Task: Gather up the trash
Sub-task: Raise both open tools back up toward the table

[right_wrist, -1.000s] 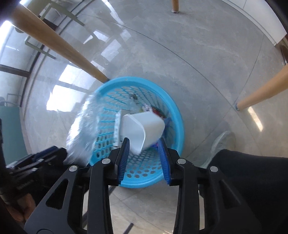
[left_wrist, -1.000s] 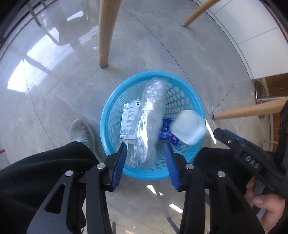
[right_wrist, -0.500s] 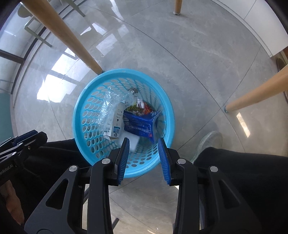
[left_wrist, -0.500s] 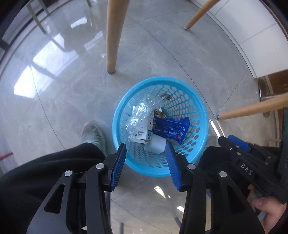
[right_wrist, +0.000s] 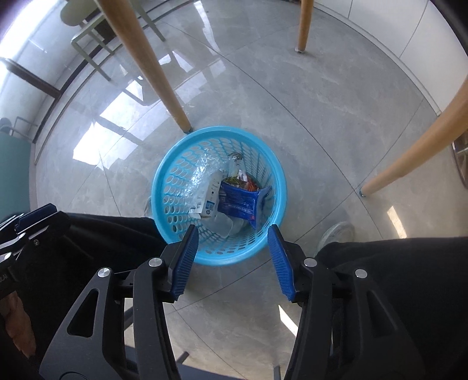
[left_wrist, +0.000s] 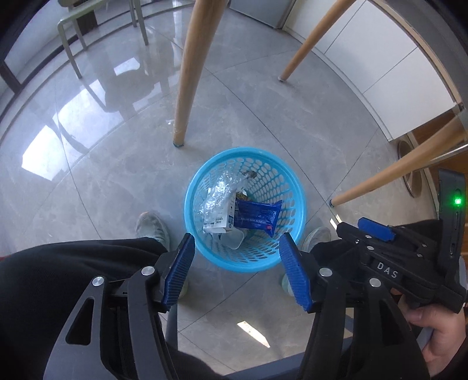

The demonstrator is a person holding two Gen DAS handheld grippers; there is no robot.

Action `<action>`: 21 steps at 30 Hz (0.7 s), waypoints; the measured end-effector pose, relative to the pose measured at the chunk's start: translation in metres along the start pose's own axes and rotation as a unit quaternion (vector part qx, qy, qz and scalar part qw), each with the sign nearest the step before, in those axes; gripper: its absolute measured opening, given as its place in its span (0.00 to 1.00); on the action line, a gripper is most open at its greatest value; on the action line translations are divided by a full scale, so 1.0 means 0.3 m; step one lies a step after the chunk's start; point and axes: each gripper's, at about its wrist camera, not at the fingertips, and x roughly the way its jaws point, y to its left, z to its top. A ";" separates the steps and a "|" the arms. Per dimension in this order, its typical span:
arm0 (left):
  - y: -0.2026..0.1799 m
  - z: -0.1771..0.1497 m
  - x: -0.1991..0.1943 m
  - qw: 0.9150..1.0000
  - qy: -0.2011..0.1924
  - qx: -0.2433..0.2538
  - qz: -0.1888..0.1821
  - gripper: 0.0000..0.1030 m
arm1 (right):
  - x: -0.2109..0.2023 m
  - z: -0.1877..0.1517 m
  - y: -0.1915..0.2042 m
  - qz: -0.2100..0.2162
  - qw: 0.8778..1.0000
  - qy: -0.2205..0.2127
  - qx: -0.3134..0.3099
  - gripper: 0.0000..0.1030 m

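Note:
A round blue perforated basket (left_wrist: 289, 181) (right_wrist: 172, 172) stands on the grey tiled floor. Inside lie a crumpled clear plastic bottle (left_wrist: 218, 193) (right_wrist: 199, 172), a white printed box (left_wrist: 223, 217) (right_wrist: 210, 195), a blue snack wrapper (left_wrist: 256, 216) (right_wrist: 239, 201) and a clear plastic cup (left_wrist: 232, 238) (right_wrist: 226, 223). My left gripper (left_wrist: 236, 248) hovers high above the basket, its jaws opening with nothing between them. My right gripper (right_wrist: 232, 238) hangs above the basket too, jaws opening and empty. In the left wrist view the right gripper's black body sits at the right, held by a hand (left_wrist: 438, 330).
Wooden table legs (left_wrist: 190, 73) (right_wrist: 146, 64) (right_wrist: 415, 155) stand around the basket. The person's dark trouser legs (left_wrist: 58, 277) (right_wrist: 395, 277) and light shoes (left_wrist: 152, 226) (left_wrist: 317, 236) flank it. A pale green chair (left_wrist: 76, 26) is at the back left; white cabinets (left_wrist: 380, 52) line the right.
One second ago the plastic bottle and the cup were dropping from the grippers; now both lie in the basket. Both grippers have risen and their jaws stand wider.

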 end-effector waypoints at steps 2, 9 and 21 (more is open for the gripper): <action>-0.004 -0.018 -0.025 1.000 -0.011 0.008 0.004 0.61 | -0.037 -0.029 0.006 0.000 1.000 -0.008 -0.012 0.49; -0.030 -0.094 -0.091 0.999 -0.034 0.028 0.009 0.68 | -0.167 -0.106 0.021 -0.009 0.998 -0.036 -0.042 0.55; 0.026 -0.179 -0.229 0.998 -0.068 0.011 -0.012 0.79 | -0.391 -0.239 -0.018 0.012 0.994 -0.084 -0.064 0.67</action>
